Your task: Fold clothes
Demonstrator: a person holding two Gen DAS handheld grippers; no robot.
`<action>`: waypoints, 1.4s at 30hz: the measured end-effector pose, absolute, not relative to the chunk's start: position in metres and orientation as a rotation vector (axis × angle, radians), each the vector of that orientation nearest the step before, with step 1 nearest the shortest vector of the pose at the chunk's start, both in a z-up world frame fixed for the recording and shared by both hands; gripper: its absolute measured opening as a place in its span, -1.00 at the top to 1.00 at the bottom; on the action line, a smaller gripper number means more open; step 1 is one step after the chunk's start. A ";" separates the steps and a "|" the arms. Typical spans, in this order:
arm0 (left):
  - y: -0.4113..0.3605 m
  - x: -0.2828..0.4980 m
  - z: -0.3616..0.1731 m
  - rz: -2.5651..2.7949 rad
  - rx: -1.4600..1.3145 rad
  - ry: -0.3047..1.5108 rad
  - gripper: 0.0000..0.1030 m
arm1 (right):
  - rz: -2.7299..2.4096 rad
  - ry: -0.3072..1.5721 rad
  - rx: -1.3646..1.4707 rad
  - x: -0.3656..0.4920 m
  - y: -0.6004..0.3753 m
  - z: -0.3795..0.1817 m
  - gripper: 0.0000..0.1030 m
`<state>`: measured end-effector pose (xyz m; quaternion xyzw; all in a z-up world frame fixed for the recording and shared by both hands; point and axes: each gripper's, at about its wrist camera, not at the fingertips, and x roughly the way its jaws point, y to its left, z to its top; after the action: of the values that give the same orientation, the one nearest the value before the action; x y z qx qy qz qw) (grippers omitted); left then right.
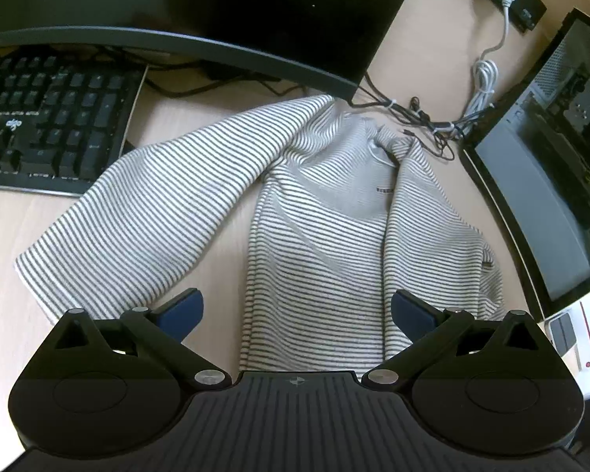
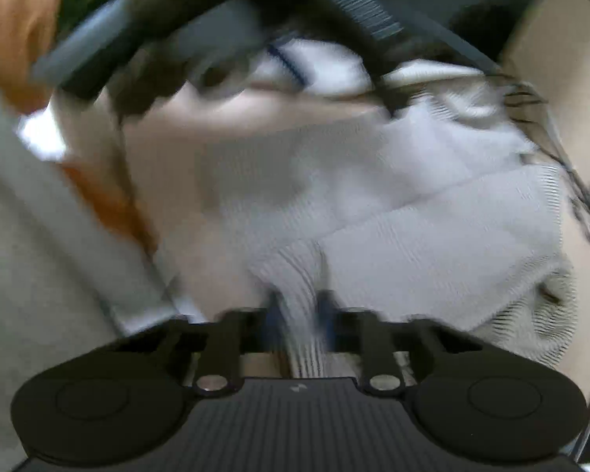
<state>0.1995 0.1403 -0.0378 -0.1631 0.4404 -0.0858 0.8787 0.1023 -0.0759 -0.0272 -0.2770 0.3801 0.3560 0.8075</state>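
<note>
A grey-and-white striped long-sleeved top (image 1: 326,216) lies on the wooden desk (image 1: 11,236). One sleeve (image 1: 145,212) spreads out to the left toward the keyboard; the right side is folded over the body. My left gripper (image 1: 297,310) is open and empty, hovering just above the lower part of the top. In the blurred right wrist view, my right gripper (image 2: 299,314) is shut on a bunched fold of the striped top (image 2: 432,236) and holds it.
A black keyboard (image 1: 51,118) sits at the left under a curved monitor (image 1: 216,11). Tangled cables (image 1: 424,118) and a white cord (image 1: 483,78) lie behind the collar. A computer case (image 1: 550,157) stands at the right.
</note>
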 end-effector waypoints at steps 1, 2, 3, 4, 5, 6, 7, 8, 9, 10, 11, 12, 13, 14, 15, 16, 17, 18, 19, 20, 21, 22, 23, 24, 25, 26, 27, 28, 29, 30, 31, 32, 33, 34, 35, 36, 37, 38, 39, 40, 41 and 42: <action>0.139 0.201 -0.037 -0.179 -0.340 0.916 -1.00 | 0.691 0.779 -0.536 0.114 -0.092 -0.011 0.80; 0.138 0.203 -0.037 -0.181 -0.340 0.914 -1.00 | 0.614 0.744 -0.477 0.128 -0.109 0.005 0.81; 0.136 0.205 -0.037 -0.183 -0.340 0.912 -1.00 | 0.520 0.700 -0.420 0.143 -0.130 0.023 0.81; 0.133 0.207 -0.037 -0.186 -0.338 0.912 -1.00 | 0.420 0.646 -0.362 0.157 -0.153 0.043 0.81; 0.130 0.209 -0.037 -0.192 -0.333 0.911 -1.00 | 0.321 0.580 -0.297 0.167 -0.176 0.065 0.81; 0.126 0.211 -0.037 -0.200 -0.329 0.910 -1.00 | 0.224 0.510 -0.228 0.175 -0.199 0.087 0.82; 0.122 0.212 -0.038 -0.210 -0.325 0.911 -1.00 | 0.146 0.435 -0.172 0.180 -0.217 0.107 0.82; 0.115 0.215 -0.038 -0.220 -0.321 0.913 -1.00 | 0.077 0.358 -0.121 0.182 -0.232 0.126 0.82; 0.110 0.216 -0.038 -0.233 -0.316 0.915 -1.00 | 0.034 0.295 -0.092 0.183 -0.241 0.140 0.82; 0.106 0.217 -0.038 -0.249 -0.308 0.914 -1.00 | 0.002 0.237 -0.071 0.183 -0.248 0.152 0.82; 0.102 0.218 -0.037 -0.264 -0.300 0.913 -1.00 | -0.015 0.196 -0.056 0.184 -0.252 0.162 0.82; 0.098 0.220 -0.037 -0.279 -0.292 0.911 -1.00 | -0.022 0.175 -0.052 0.188 -0.252 0.167 0.82; 0.094 0.220 -0.036 -0.291 -0.287 0.906 -1.00 | -0.027 0.161 -0.053 0.192 -0.251 0.170 0.82; 0.091 0.220 -0.035 -0.302 -0.281 0.900 -1.00 | -0.033 0.157 -0.055 0.197 -0.252 0.172 0.82; 0.089 0.220 -0.035 -0.312 -0.276 0.897 -1.00 | -0.042 0.159 -0.054 0.203 -0.253 0.171 0.82; 0.087 0.220 -0.034 -0.322 -0.272 0.893 -1.00 | -0.055 0.164 -0.049 0.208 -0.254 0.167 0.95; 0.084 0.220 -0.035 -0.329 -0.267 0.890 -1.00 | -0.060 0.176 -0.036 0.215 -0.252 0.163 0.94; 0.083 0.220 -0.035 -0.334 -0.263 0.891 -1.00 | -0.060 0.189 -0.021 0.223 -0.250 0.159 0.94; 0.082 0.220 -0.036 -0.339 -0.260 0.892 -1.00 | -0.051 0.199 -0.011 0.229 -0.246 0.154 0.94; 0.082 0.220 -0.037 -0.338 -0.259 0.895 -1.00 | -0.038 0.208 -0.004 0.234 -0.241 0.149 0.94; 0.082 0.221 -0.038 -0.336 -0.259 0.899 -1.00 | -0.020 0.219 0.002 0.241 -0.237 0.144 0.94; 0.082 0.222 -0.039 -0.331 -0.259 0.905 -1.00 | 0.000 0.231 0.006 0.248 -0.232 0.139 0.94; 0.082 0.222 -0.040 -0.326 -0.256 0.910 -1.00 | 0.020 0.244 0.011 0.255 -0.228 0.134 0.94; 0.083 0.222 -0.042 -0.322 -0.254 0.915 -1.00 | 0.037 0.262 0.019 0.261 -0.222 0.129 0.94; 0.083 0.222 -0.043 -0.318 -0.252 0.919 -1.00 | 0.047 0.284 0.018 0.268 -0.218 0.121 0.94; 0.084 0.223 -0.045 -0.314 -0.250 0.922 -1.00 | 0.055 0.308 0.012 0.275 -0.214 0.113 0.94; 0.086 0.224 -0.046 -0.308 -0.250 0.925 -1.00 | 0.053 0.329 -0.003 0.282 -0.210 0.103 0.94; 0.087 0.225 -0.047 -0.302 -0.250 0.927 -1.00 | 0.064 0.357 -0.005 0.287 -0.209 0.092 0.94; 0.089 0.226 -0.048 -0.297 -0.251 0.930 -1.00 | 0.081 0.388 0.000 0.291 -0.208 0.080 0.94; 0.090 0.227 -0.049 -0.291 -0.251 0.932 -1.00 | 0.099 0.420 0.005 0.296 -0.207 0.069 0.94; 0.090 0.228 -0.048 -0.291 -0.250 0.931 -1.00 | 0.117 0.451 0.023 0.299 -0.206 0.058 0.93; 0.089 0.230 -0.049 -0.293 -0.247 0.932 -1.00 | 0.135 0.483 0.045 0.302 -0.204 0.047 0.93; 0.087 0.233 -0.050 -0.296 -0.242 0.939 -1.00 | 0.154 0.501 0.065 0.304 -0.200 0.040 0.93; 0.083 0.236 -0.052 -0.299 -0.234 0.948 -1.00 | 0.172 0.515 0.085 0.306 -0.195 0.034 0.93; 0.079 0.238 -0.052 -0.305 -0.224 0.957 -1.00 | 0.200 0.519 0.096 0.308 -0.187 0.032 0.93; 0.075 0.238 -0.052 -0.318 -0.212 0.963 -1.00 | 0.232 0.519 0.103 0.311 -0.178 0.031 0.93; 0.071 0.238 -0.052 -0.331 -0.201 0.969 -1.00 | 0.264 0.518 0.110 0.313 -0.168 0.030 0.93; 0.068 0.237 -0.051 -0.343 -0.191 0.972 -1.00 | 0.295 0.518 0.117 0.315 -0.159 0.029 0.93; 0.065 0.236 -0.050 -0.355 -0.181 0.975 -1.00 | 0.333 0.518 0.128 0.319 -0.153 0.031 0.92; 0.063 0.234 -0.050 -0.360 -0.172 0.979 -1.00 | 0.373 0.518 0.140 0.322 -0.147 0.035 0.90; 0.063 0.233 -0.049 -0.360 -0.166 0.984 -1.00 | 0.404 0.510 0.154 0.325 -0.145 0.040 0.82; 0.063 0.231 -0.050 -0.357 -0.162 0.988 -1.00 | 0.413 0.490 0.167 0.323 -0.149 0.046 0.60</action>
<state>0.2312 0.0634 -0.0495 -0.0773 0.4709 -0.1704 0.8621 0.3232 -0.1491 0.0458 0.0819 0.2405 0.2026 0.9457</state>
